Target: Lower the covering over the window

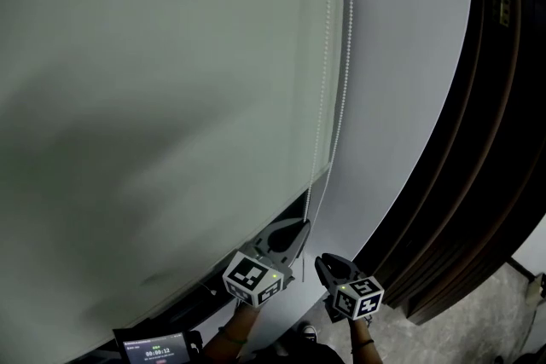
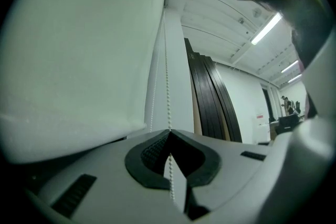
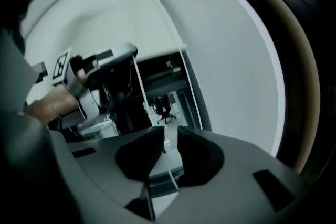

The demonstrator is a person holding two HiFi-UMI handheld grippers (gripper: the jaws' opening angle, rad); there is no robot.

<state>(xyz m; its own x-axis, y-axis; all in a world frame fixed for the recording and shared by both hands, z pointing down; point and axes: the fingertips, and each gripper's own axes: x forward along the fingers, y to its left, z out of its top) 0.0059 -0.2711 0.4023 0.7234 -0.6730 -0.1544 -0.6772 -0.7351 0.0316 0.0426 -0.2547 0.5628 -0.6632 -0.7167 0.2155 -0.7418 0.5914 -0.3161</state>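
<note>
The blind fills the left side and hangs far down, but a dark strip of window under its lower edge is not yet covered. The left gripper has its jaws closed on one strand of the bead chain, just beside this lower edge. I think the danger starts here: the pads hold only a few small beads, so a strong pull can let the chain slip through. The loop has two strands, and the wrong one would raise the blind. The right gripper stands just beside the left one with its jaws apart; a piece of chain shows in the gap, not pressed. If it closes a little to the side, it catches nothing, and the left must not let go before. The left gripper points slightly upward along the chain, and the right one looks slightly downward toward the left gripper
</note>
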